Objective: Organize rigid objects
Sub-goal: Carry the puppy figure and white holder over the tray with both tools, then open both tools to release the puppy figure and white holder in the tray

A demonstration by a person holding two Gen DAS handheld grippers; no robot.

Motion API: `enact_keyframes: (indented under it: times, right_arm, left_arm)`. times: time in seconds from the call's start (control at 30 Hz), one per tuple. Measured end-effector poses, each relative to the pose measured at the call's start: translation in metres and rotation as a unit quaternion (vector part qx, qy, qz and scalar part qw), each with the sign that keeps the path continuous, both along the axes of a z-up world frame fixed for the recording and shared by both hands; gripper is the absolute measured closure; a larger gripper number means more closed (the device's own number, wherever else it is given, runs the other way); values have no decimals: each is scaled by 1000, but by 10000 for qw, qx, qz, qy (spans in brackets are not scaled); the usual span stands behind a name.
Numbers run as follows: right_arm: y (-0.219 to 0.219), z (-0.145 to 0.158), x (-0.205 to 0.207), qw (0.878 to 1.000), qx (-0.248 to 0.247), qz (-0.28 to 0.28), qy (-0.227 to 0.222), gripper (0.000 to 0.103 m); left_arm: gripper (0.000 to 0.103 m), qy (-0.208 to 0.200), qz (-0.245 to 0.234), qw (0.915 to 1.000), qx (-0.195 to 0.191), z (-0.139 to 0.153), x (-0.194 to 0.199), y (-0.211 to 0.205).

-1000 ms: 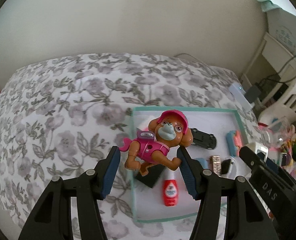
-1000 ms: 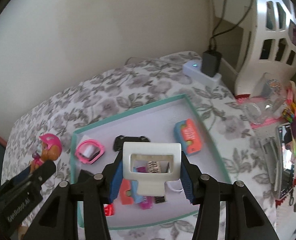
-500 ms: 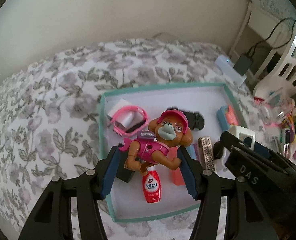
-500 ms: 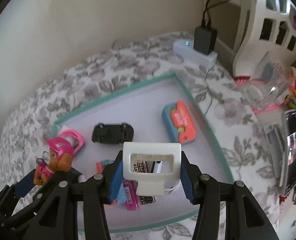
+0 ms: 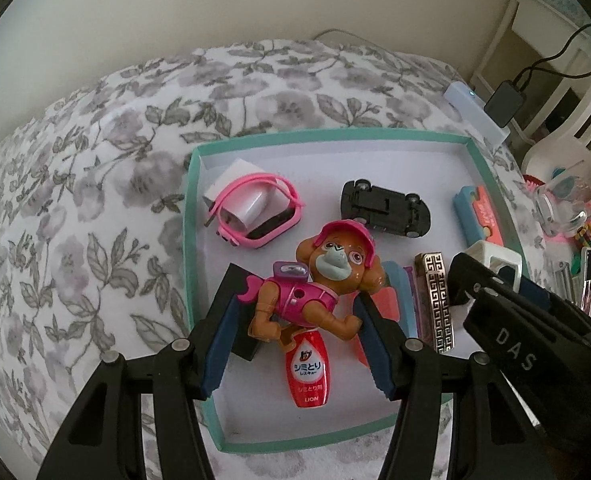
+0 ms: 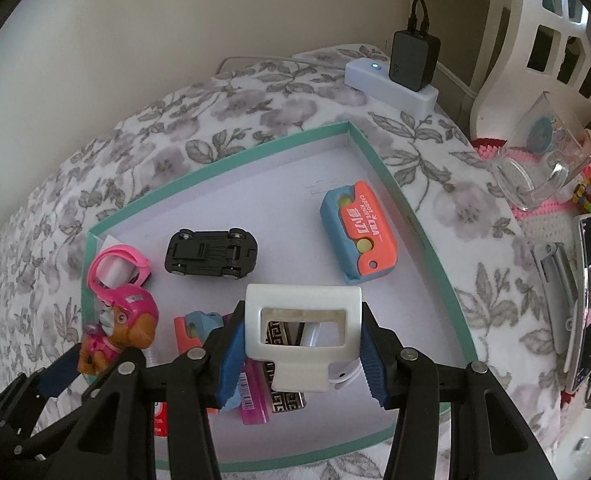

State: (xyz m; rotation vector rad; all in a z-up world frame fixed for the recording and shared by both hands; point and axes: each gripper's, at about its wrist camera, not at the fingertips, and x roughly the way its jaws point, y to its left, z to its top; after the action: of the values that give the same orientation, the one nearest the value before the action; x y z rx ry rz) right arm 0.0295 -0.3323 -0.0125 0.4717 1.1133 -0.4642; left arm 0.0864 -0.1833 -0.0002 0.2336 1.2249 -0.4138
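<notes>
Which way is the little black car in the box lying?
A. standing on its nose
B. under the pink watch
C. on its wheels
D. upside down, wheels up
D: the black car shows its flat underside and all four wheels facing up, lying alone on the box floor, apart from the pink watch.

Soft, even daylight fills both views; shadows are faint. Strong fisheye bending curves the grey floral-print bedspread (image 5: pixel 95 208), black vignette fills the corners, and edges go slightly soft.
</notes>
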Motion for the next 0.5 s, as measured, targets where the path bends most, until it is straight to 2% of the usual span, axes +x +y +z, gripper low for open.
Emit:
enact_keyframes:
  times: [0.5]
  right_arm:
    - [5,8,4,9998,-169,110,-35,48]
  left_arm:
    - [42,193,-27,9998,-22,-3,1,-3]
